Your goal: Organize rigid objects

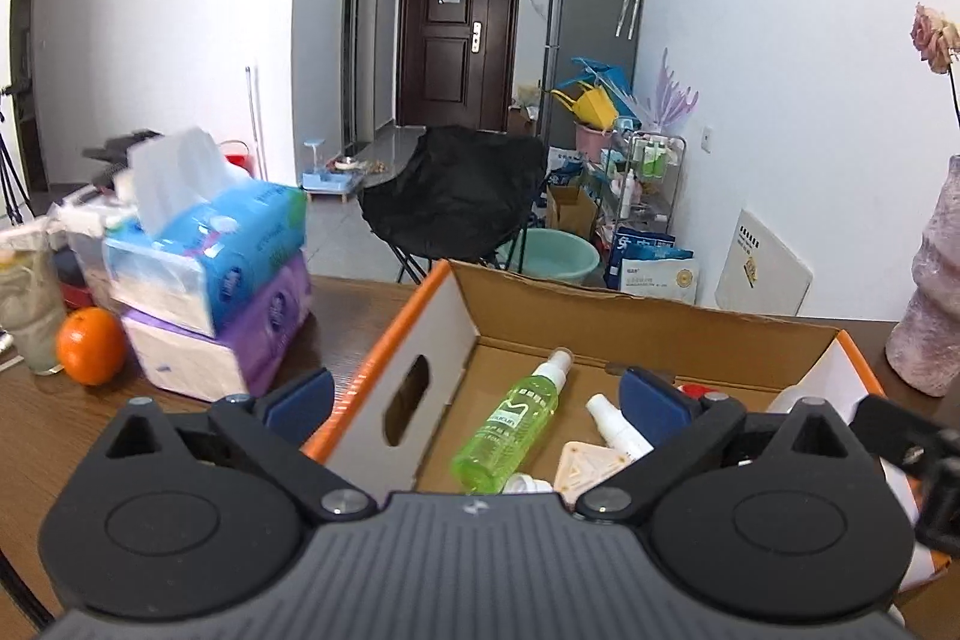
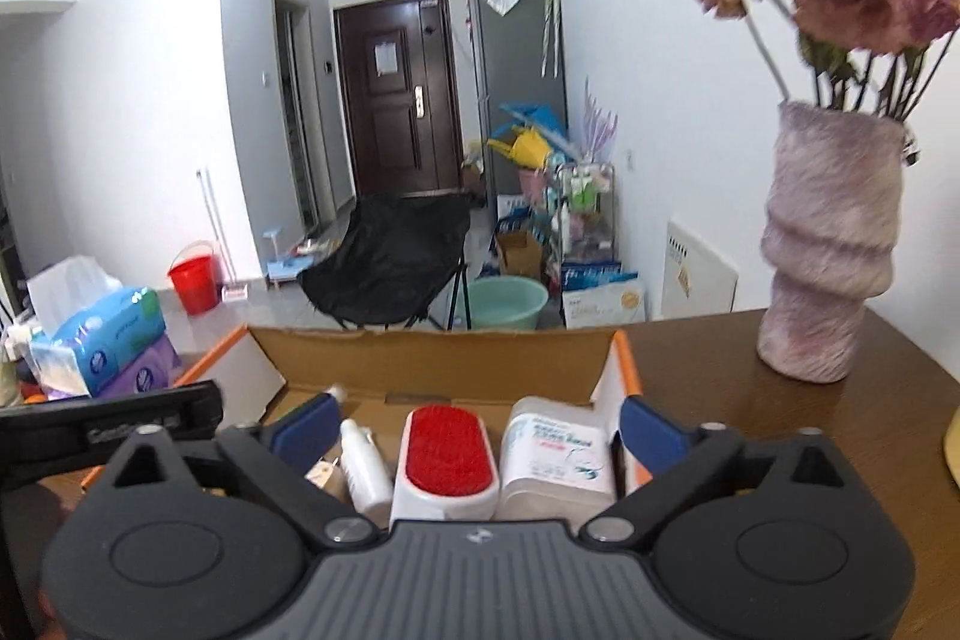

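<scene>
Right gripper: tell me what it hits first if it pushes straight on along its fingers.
Most likely the red-topped brush lying in the cardboard box; it sits centred between the open right gripper fingers. Depth is hard to judge.

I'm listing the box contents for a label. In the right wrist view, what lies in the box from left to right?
White bottle → red brush → clear tub with a label.
</scene>
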